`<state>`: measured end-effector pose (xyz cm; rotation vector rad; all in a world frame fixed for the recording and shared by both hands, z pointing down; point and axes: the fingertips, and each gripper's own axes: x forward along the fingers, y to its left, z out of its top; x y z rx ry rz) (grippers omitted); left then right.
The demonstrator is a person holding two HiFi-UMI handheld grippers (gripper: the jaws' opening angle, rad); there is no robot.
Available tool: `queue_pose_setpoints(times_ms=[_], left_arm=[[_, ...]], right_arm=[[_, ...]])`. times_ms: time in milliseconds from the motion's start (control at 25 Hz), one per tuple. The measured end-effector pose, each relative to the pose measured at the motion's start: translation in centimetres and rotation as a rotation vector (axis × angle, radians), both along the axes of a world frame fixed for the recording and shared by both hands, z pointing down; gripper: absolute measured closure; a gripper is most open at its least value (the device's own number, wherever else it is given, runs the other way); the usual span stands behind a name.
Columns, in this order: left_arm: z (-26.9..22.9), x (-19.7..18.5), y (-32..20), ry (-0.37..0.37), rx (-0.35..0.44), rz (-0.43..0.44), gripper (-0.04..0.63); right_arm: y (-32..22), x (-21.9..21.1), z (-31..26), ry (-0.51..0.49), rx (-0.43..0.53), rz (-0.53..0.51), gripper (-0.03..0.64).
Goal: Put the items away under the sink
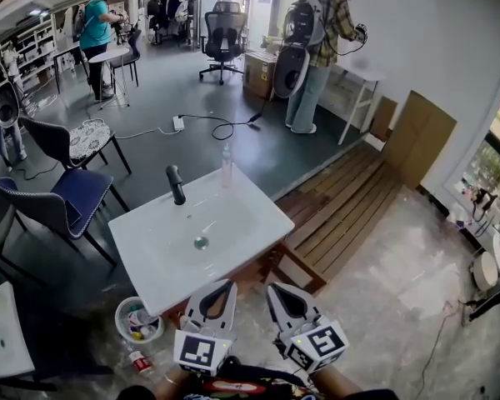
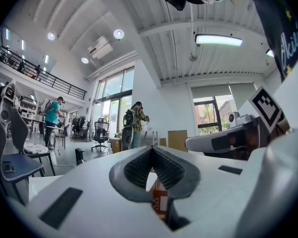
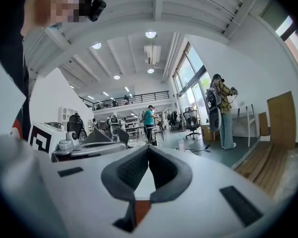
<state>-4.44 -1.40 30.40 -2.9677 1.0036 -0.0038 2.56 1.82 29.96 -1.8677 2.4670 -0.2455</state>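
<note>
Left tongs (image 1: 230,285) and right tongs (image 1: 271,288) both closed, empty, held level short of the sink (image 1: 154,261), probably a ready pose; bucket (image 1: 121,315) of items waits on floor (image 1: 383,307).

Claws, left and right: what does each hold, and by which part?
Nothing is held. The left claw and the right claw are both shut, tips together and empty.

Sink (image 1: 233,215): stood centre.
Faucet (image 1: 176,185): rose from its back-left rim.
Bottle (image 1: 227,167): stood on the back rim, right of the faucet.
Bucket (image 1: 118,323): sat on the floor by the sink's near-left corner.
Pallet (image 1: 342,207): lay on the floor right of the sink.
Chairs (image 1: 77,192): stood left of it.
</note>
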Motion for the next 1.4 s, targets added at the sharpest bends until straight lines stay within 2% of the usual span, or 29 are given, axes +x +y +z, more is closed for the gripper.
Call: queue_pose_setpoints(times_ms=[120, 280, 520, 760, 1400], left_arm=[[-0.1, -0.3, 0.1, 0.006, 0.017, 0.0, 0.588], [0.5, -1.1, 0.0, 0.005, -0.027, -0.024, 0.588], [0.4, -1.3, -0.4, 0.014, -0.028, -0.051, 0.588], [0.1, -1.6, -1.4, 0.015, 0.001, -0.093, 0.588], [1.0, -2.1, -4.2, -0.005, -0.021, -0.189, 0.588]], right_arm=[[-0.1, -0.3, 0.1, 0.001, -0.002, -0.003, 0.609], [-0.1, -0.8, 0.1, 0.0, -0.006, -0.016, 0.609], [-0.8, -1.0, 0.2, 0.006, -0.011, -0.043, 0.609], [-2.0, -1.0, 0.2, 0.012, -0.012, -0.084, 0.609], [-6.5, -0.5, 0.4, 0.003, 0.002, -0.164, 0.609]])
